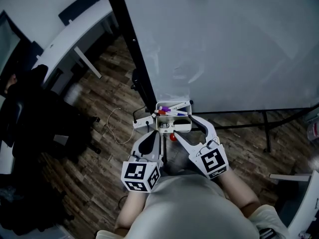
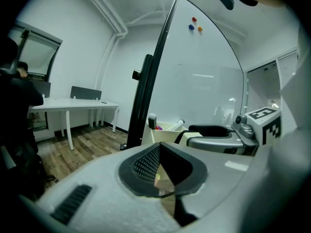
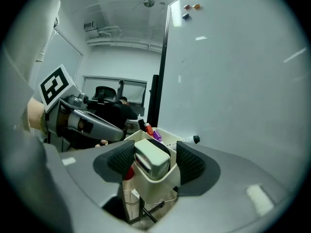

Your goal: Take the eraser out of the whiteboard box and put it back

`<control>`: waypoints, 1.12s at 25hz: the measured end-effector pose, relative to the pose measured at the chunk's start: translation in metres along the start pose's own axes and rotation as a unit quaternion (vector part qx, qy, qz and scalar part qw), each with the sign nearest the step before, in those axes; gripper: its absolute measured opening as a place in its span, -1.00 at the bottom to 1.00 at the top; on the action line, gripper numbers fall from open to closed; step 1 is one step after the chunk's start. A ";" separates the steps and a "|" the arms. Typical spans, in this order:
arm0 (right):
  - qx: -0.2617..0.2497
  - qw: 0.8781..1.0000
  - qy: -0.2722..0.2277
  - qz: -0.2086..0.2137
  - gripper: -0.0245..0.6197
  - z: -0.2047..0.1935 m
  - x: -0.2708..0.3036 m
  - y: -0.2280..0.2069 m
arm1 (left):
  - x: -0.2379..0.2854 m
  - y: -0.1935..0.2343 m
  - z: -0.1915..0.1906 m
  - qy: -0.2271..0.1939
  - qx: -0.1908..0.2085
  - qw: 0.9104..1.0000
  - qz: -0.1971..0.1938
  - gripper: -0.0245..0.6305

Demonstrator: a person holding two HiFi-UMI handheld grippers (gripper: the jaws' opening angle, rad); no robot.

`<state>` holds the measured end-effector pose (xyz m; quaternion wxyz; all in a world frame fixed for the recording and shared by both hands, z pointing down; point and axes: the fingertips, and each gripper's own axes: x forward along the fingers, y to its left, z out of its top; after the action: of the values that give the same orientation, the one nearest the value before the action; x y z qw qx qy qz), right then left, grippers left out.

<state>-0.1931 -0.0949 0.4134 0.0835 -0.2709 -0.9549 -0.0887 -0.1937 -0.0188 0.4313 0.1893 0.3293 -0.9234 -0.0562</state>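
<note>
Cream plastic whiteboard box (image 1: 158, 123) sits mid-frame in the head view. Left gripper view: left tongs (image 2: 160, 152) closed, empty. Right gripper view: right tongs (image 3: 156, 161) gape around the eraser (image 3: 153, 154), which sits lower centre, inside the box. Closing askew might pinch the box wall.

The person's bare left forearm (image 1: 130, 210) and bare right forearm (image 1: 238, 193) reach forward side by side, and each hand holds a grey plastic gripper with a black-and-white marker cube at its rear. The left gripper (image 1: 157, 133) (image 2: 159, 154) points ahead and slightly down, its dark ribbed pads closed together tip to tip. The right gripper (image 1: 183, 127) (image 3: 154, 161), just beside it, also tilts slightly down. Its jaws are spread wide and its dark ribbed pads (image 3: 190, 162) stand well apart.
</note>
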 end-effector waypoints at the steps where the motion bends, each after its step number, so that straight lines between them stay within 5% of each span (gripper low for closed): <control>1: 0.003 1.000 -0.001 0.001 -0.08 0.000 0.000 0.001 | 0.000 0.000 0.000 0.000 -0.001 1.000 0.002 -0.91; 28: 0.003 1.000 -0.002 -0.009 -0.23 0.004 0.004 0.006 | -0.004 -0.007 -0.002 -0.001 -0.003 1.000 -0.006 -0.91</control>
<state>-0.1934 -0.0873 0.4109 0.0814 -0.2620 -0.9578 -0.0858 -0.1859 -0.0217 0.4304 0.1893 0.3338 -0.9215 -0.0605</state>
